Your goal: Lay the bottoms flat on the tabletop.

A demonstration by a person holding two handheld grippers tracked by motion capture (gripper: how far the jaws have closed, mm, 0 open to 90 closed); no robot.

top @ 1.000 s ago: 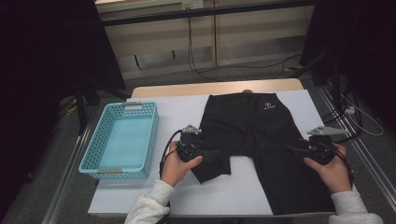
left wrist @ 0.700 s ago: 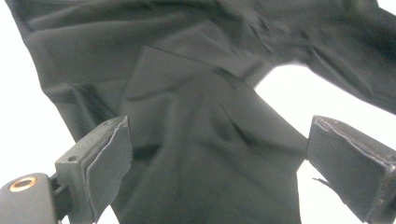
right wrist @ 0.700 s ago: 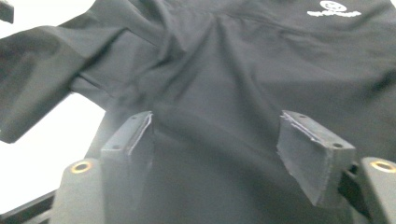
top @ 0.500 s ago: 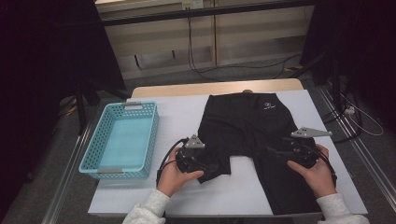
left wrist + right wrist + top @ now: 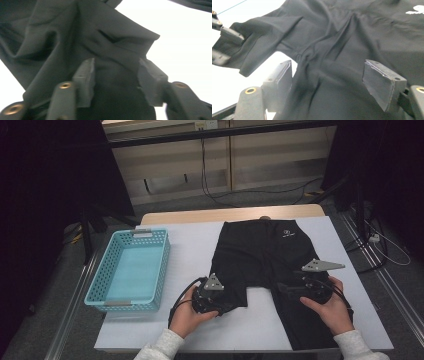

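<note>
Black shorts [image 5: 265, 255] with a small white logo lie flat on the white table, waistband at the far side. My left gripper [image 5: 227, 306] is at the hem of the shorter left leg. Its jaws have just been closing and still stand apart, with bunched black cloth [image 5: 115, 50] between them under the left gripper [image 5: 116, 80]. My right gripper [image 5: 282, 287] hovers over the longer right leg, pointing toward the crotch. The right gripper [image 5: 327, 80] has just been opening, and the cloth [image 5: 352, 45] lies below its spread pads. The left gripper [image 5: 224, 45] also appears at the leg hem.
A light blue mesh basket [image 5: 162, 265] stands on the left part of the table, a hand's width from the shorts. Bare white tabletop [image 5: 192, 245] lies between them. Cables run across the floor beyond the table's far edge.
My left gripper has shifted right onto the short leg's hem and its jaws have narrowed. My right hand has moved left from the shorts' right edge onto the leg.
</note>
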